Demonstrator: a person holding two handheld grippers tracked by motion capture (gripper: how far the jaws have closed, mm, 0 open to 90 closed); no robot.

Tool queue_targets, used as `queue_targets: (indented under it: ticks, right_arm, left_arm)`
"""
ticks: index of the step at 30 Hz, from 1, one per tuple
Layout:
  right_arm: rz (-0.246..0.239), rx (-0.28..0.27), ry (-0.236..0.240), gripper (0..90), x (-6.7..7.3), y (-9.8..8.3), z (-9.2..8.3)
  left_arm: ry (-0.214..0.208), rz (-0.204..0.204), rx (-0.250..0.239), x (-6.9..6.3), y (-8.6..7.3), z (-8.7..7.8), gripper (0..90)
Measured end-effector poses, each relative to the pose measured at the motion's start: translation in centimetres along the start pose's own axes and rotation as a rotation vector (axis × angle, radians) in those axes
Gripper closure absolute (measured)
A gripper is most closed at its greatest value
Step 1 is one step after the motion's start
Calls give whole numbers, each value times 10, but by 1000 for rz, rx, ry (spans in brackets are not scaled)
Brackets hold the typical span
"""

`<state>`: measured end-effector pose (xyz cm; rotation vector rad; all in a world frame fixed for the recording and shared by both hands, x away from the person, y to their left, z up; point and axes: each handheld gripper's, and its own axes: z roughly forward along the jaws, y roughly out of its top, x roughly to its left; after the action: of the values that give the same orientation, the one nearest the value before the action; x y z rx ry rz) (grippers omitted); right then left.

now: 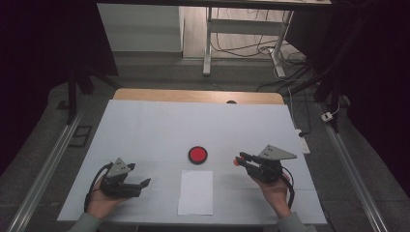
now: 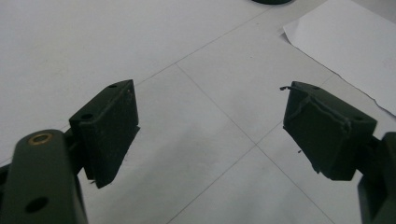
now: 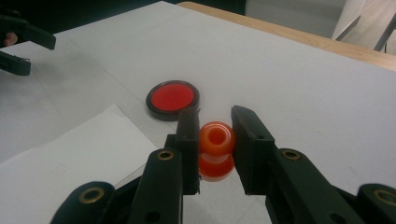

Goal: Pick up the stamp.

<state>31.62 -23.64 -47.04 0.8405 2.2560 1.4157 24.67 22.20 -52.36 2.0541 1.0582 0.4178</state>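
Note:
My right gripper (image 3: 214,122) is shut on a small orange spool-shaped piece (image 3: 215,149), held just above the white table. From above, that orange piece (image 1: 236,162) sticks out at the tips of the right gripper (image 1: 241,159), to the right of a round red disc with a black rim (image 1: 197,154). The red disc (image 3: 172,99) lies a short way beyond the jaws. My left gripper (image 1: 144,182) rests at the table's front left, and its jaws (image 2: 210,128) stand wide open over bare table.
A white paper sheet (image 1: 196,192) lies at the front middle, between the two hands; its corner (image 2: 345,42) appears in the left gripper view too. The white board (image 1: 159,125) covers a wooden table whose far edge (image 1: 193,95) shows. Desk legs and cables stand on the floor beyond.

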Motion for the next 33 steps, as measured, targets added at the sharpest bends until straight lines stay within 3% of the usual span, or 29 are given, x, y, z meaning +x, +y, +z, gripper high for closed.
queue_targets:
  ticks: [17, 33]
  right_arm:
    - [5, -35, 57, 719, 10, 12, 7]
    - [-1, -40, 74, 719, 17, 18, 15]
  left_arm:
    - [3, 0, 3, 0, 0, 1, 183]
    - [-1, 2, 2, 0, 0, 1, 183]
